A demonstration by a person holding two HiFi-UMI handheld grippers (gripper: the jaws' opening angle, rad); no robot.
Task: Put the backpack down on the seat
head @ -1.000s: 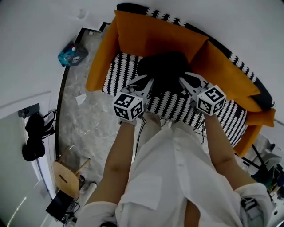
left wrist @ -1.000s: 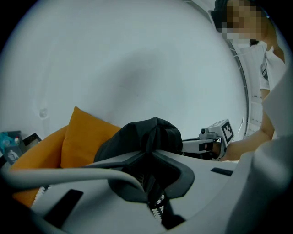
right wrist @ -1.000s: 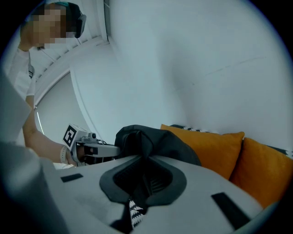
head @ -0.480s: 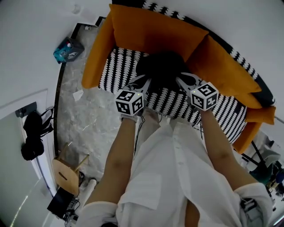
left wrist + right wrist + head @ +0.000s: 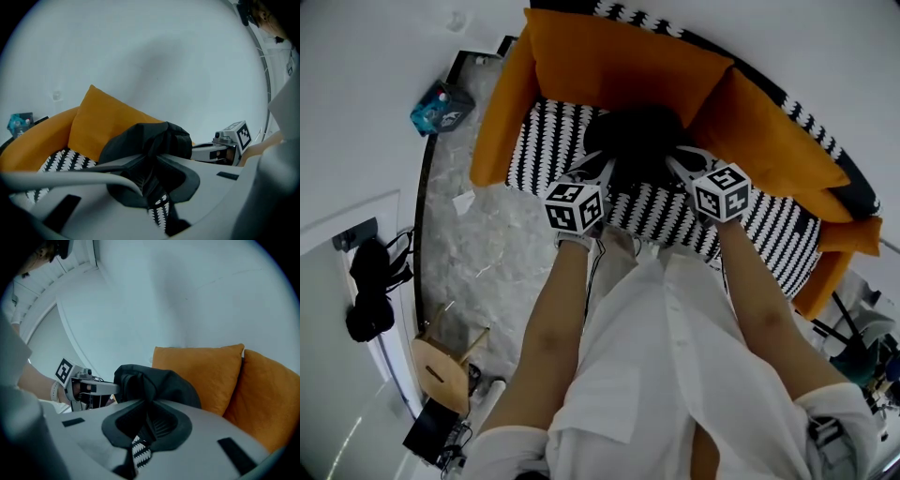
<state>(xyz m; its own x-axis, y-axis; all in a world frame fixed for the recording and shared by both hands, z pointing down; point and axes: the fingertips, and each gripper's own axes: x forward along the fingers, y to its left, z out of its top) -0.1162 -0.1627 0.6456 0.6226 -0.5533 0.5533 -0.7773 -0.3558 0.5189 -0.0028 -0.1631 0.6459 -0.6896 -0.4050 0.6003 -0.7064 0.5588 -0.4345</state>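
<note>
The black backpack (image 5: 637, 141) is over the black-and-white patterned seat (image 5: 539, 141) of the sofa, in front of the orange back cushions (image 5: 619, 66); whether it rests on the seat I cannot tell. My left gripper (image 5: 605, 171) is shut on dark fabric at the backpack's left side (image 5: 145, 140). My right gripper (image 5: 675, 161) has a black strap of the backpack (image 5: 154, 385) between its pads, which still press on it while the jaws are opening slightly. Each gripper shows in the other's view: the right gripper (image 5: 225, 145) and the left gripper (image 5: 89, 387).
An orange arm cushion (image 5: 502, 122) bounds the seat on the left, and more orange cushions (image 5: 778, 141) lie to the right. A teal box (image 5: 441, 105) sits on the marble floor (image 5: 478, 253). A wooden stool (image 5: 441, 370) and a hanging black bag (image 5: 370, 281) are at the lower left.
Both grippers and the backpack have shifted a little toward the sofa's back cushions. The grips look the same.
</note>
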